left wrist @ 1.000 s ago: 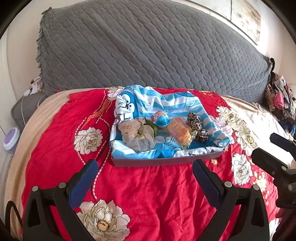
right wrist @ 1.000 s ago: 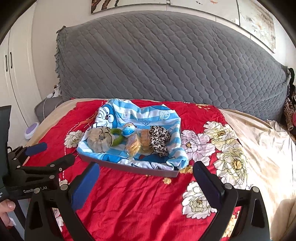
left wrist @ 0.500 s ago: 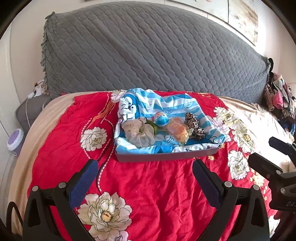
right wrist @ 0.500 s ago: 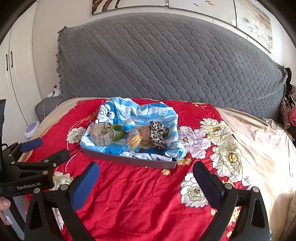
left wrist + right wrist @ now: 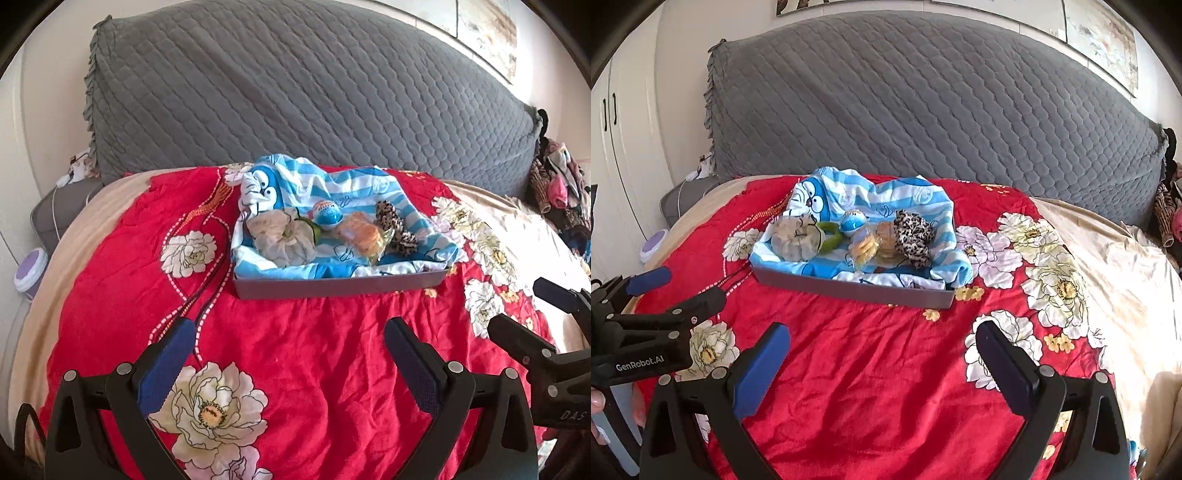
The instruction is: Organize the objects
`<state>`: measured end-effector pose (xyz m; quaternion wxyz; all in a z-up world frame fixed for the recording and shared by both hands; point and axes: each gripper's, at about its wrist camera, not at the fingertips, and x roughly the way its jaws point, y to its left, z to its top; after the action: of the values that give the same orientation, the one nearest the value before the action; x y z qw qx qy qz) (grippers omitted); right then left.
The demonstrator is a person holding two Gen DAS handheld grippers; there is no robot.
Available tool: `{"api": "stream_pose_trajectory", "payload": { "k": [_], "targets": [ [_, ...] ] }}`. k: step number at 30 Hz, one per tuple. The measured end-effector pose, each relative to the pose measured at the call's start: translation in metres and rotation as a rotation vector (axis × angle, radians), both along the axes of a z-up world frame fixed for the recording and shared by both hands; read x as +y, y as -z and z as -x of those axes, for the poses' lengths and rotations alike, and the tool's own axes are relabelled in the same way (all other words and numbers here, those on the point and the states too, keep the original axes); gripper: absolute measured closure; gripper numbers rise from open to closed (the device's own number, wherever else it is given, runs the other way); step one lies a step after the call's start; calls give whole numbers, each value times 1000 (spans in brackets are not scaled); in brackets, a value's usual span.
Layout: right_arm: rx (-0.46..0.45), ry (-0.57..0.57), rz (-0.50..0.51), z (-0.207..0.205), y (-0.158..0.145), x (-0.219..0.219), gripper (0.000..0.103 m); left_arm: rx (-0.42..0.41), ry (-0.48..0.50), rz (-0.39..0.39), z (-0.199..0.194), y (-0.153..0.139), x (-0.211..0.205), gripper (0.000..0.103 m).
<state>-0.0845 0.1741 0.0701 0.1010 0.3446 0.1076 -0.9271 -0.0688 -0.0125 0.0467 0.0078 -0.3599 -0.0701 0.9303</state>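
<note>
Item: grey tray (image 5: 340,287), centre of the left wrist view, lined with a blue-striped cartoon cloth (image 5: 332,192).
Contents, left to right in that view: pale scrunchie (image 5: 282,240), green ring (image 5: 314,230) partly behind it, blue-capped egg toy (image 5: 325,213), wrapped orange snack (image 5: 364,236), leopard scrunchie (image 5: 395,227). All lie inside the tray, bunched and touching their neighbours.

Item: left gripper (image 5: 288,350), bottom of frame, prongs spread wide, holding nothing.
Item: right gripper (image 5: 882,350), bottom of its own view, likewise spread and holding nothing; it also shows at the lower right edge of the left view.

Both hover over the red floral bedspread (image 5: 295,332), well short of the tray.

Judgement: I read this as fitting either a sorted tray or a pile awaiting sorting; I cannot tell which. For any approach, I would come in low and centred, single out one soft item, and avoid snagging the cloth.
</note>
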Motion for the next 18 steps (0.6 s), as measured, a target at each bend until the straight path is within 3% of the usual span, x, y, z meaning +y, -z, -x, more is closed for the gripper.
{"api": "stream_pose_trajectory", "payload": {
  "k": [18],
  "targets": [
    [-29,-11,-8,-2,23,-3,1,-29,4,11,2,21,2,1]
  ]
}}
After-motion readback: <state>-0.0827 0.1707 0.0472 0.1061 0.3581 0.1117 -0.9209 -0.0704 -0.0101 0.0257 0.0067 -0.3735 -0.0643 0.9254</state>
